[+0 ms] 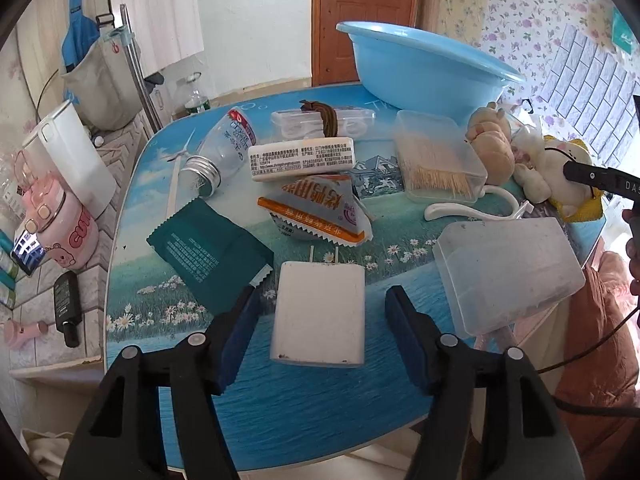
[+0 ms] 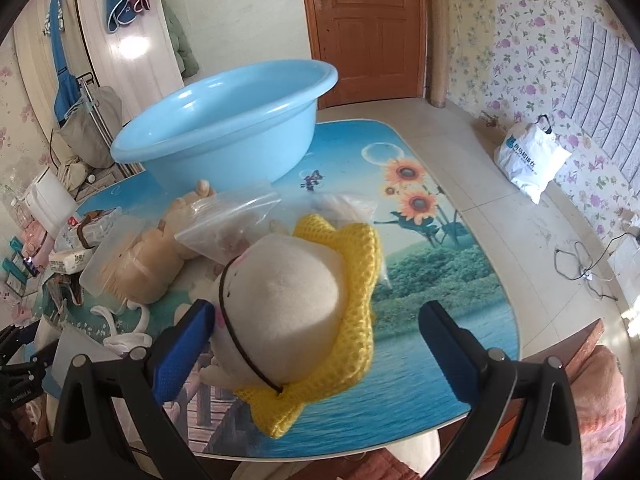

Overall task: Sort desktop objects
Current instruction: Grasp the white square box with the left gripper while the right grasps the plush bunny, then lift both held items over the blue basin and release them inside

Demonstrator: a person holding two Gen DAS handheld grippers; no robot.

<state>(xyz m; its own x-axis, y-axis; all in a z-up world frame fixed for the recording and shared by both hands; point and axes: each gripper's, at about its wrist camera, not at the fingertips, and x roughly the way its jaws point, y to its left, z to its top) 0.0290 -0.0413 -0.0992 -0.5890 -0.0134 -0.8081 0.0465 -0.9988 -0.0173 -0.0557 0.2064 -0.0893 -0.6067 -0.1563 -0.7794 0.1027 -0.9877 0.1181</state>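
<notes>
In the left wrist view a white charger plug [image 1: 319, 312] lies flat on the printed table [image 1: 304, 420], prongs pointing away. My left gripper [image 1: 322, 320] straddles it, open, with a gap on each side between pad and plug. In the right wrist view a cream plush toy in a yellow knitted hat [image 2: 288, 304] sits between the fingers of my right gripper [image 2: 316, 340]. That gripper is open: the left pad is close to the toy's face and the right pad stands clear of the hat. A blue basin [image 2: 224, 128] stands behind the toy.
Around the plug lie a green pouch [image 1: 204, 256], a snack packet [image 1: 320, 212], a white wrapped bar [image 1: 302, 158], a plastic bottle [image 1: 224, 144], a toothpick box [image 1: 436, 156], a frosted box [image 1: 508, 272] and a beige plush [image 1: 492, 144]. A cluttered shelf [image 1: 60, 240] borders the left edge.
</notes>
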